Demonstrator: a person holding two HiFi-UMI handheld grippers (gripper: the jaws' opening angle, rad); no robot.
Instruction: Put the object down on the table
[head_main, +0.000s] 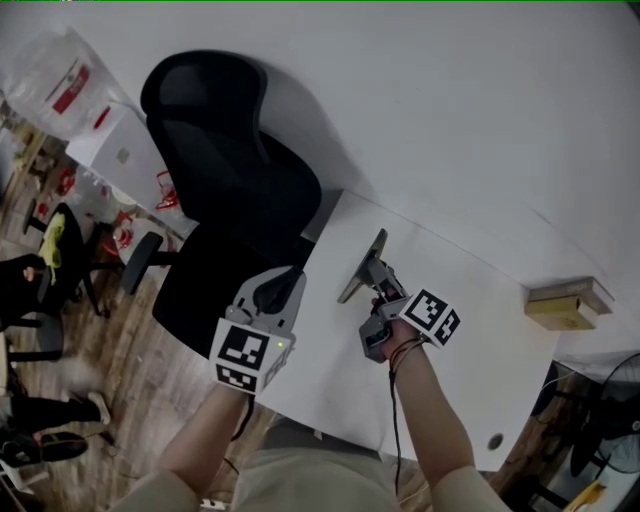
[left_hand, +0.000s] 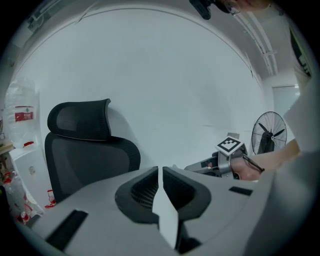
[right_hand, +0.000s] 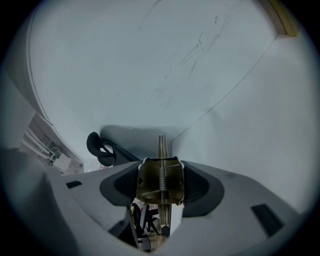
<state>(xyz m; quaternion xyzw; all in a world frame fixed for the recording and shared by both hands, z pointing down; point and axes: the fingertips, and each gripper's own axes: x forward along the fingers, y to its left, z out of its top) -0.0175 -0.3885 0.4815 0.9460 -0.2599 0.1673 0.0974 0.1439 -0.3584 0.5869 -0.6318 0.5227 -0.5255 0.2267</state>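
Right gripper (head_main: 383, 285): fingers (right_hand: 117, 186) stood wide and clamped on the spring clip (head_main: 362, 268), pads pressing the sides of its body. Left gripper (head_main: 278, 290): fingers (left_hand: 142, 190) drawn together to a thin slit, nothing between them. It hung at the desk's near-left edge, over the gap toward the black chair (head_main: 230, 170).

Clip carried over the desk (head_main: 470, 340), toward its left side and not far in from the edge facing the chair. Could not tell from the head view whether the far tip was touching the desktop; I read it as just off the surface.

Risks, as judged:
- The long end led, angled down. If that tip met the desk first, it could lever the clip round in the grip or skid it along the top.
- Letting go while tilted or on edge – the clip would likely topple flat and clatter.
- Set down this close to the left edge, a skid could carry it off toward the chair.
- The left gripper, close by, could knock it.

Look of the clip: dull bronze-brown sheet-metal body, a coil spring on a pin down its middle, and two thin flat blades lying together that run well past the fingers. Seen from above, one long grey strip. Hard, smooth, probably slippery.
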